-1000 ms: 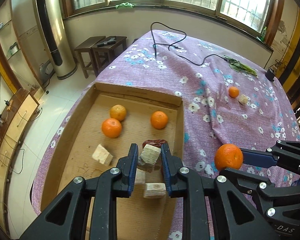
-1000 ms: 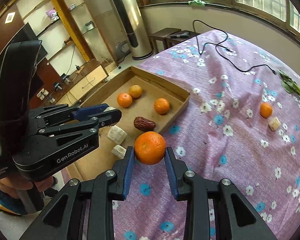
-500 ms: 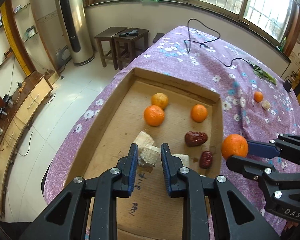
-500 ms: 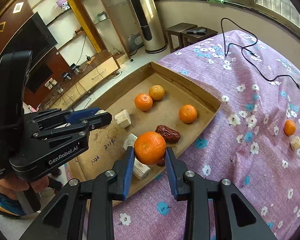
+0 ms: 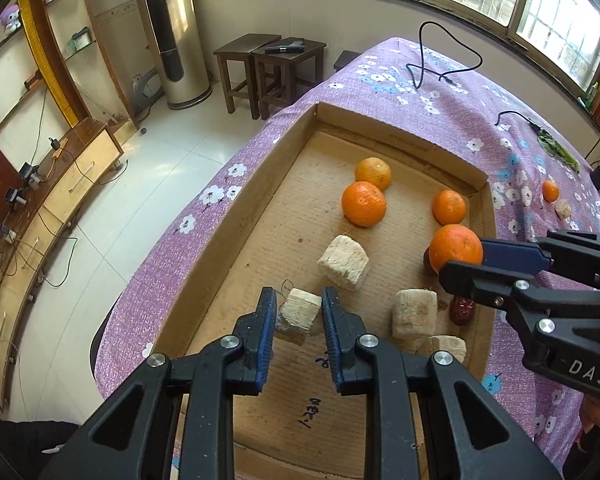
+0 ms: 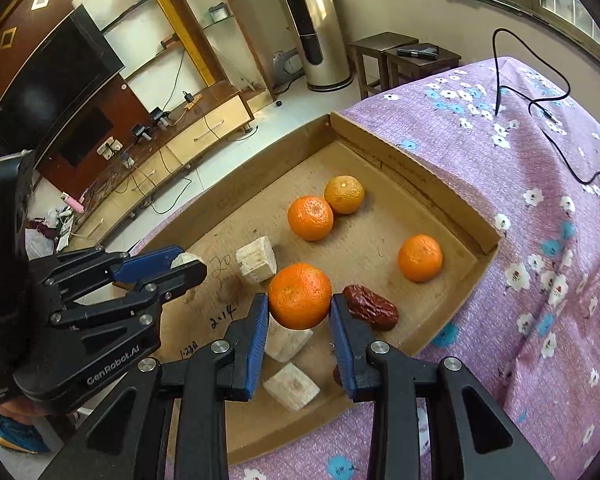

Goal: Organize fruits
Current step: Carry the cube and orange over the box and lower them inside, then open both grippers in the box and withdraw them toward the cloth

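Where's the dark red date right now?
In the right wrist view, the date lies in the cardboard tray near its right wall, just right of the held orange, below a loose orange.

You are looking at five oranges (image 6: 311, 218): three lying in the box (image 6: 452, 196), one held up, one out on the cloth (image 6: 540, 184). You are also seeing five pale blocks (image 6: 257, 260) and two red dates (image 6: 371, 307).
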